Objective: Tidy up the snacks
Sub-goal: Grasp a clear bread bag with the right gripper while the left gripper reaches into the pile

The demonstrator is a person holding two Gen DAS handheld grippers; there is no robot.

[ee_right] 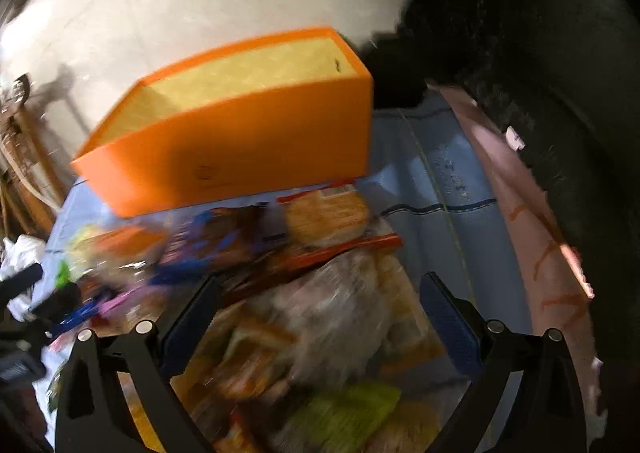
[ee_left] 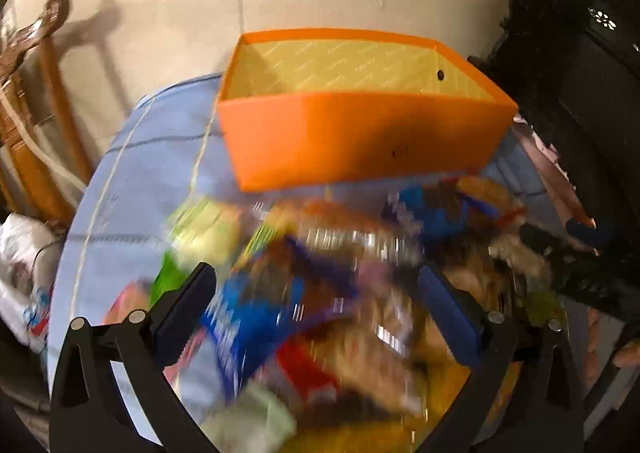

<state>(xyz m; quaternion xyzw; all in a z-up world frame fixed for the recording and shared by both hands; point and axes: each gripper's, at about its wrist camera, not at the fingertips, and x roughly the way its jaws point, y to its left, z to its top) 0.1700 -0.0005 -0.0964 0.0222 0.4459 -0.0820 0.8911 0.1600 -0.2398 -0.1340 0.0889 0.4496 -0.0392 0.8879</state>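
Note:
An empty orange box (ee_left: 360, 141) with a yellow inside stands on the blue cloth at the far side; it also shows in the right wrist view (ee_right: 240, 157). A blurred heap of snack packets (ee_left: 340, 273) lies in front of it, and shows in the right wrist view too (ee_right: 304, 293). My left gripper (ee_left: 316, 293) is open above the heap, holding nothing. My right gripper (ee_right: 320, 305) is open above a clear bag and an orange cracker packet (ee_right: 328, 217), holding nothing.
A blue tablecloth (ee_left: 140, 181) covers the round table. Wooden chair parts (ee_left: 44, 101) and a white plastic bag (ee_left: 20, 253) are at the left. Dark carved furniture (ee_left: 580, 73) stands at the right. The right gripper's body (ee_left: 580, 265) shows at the right edge.

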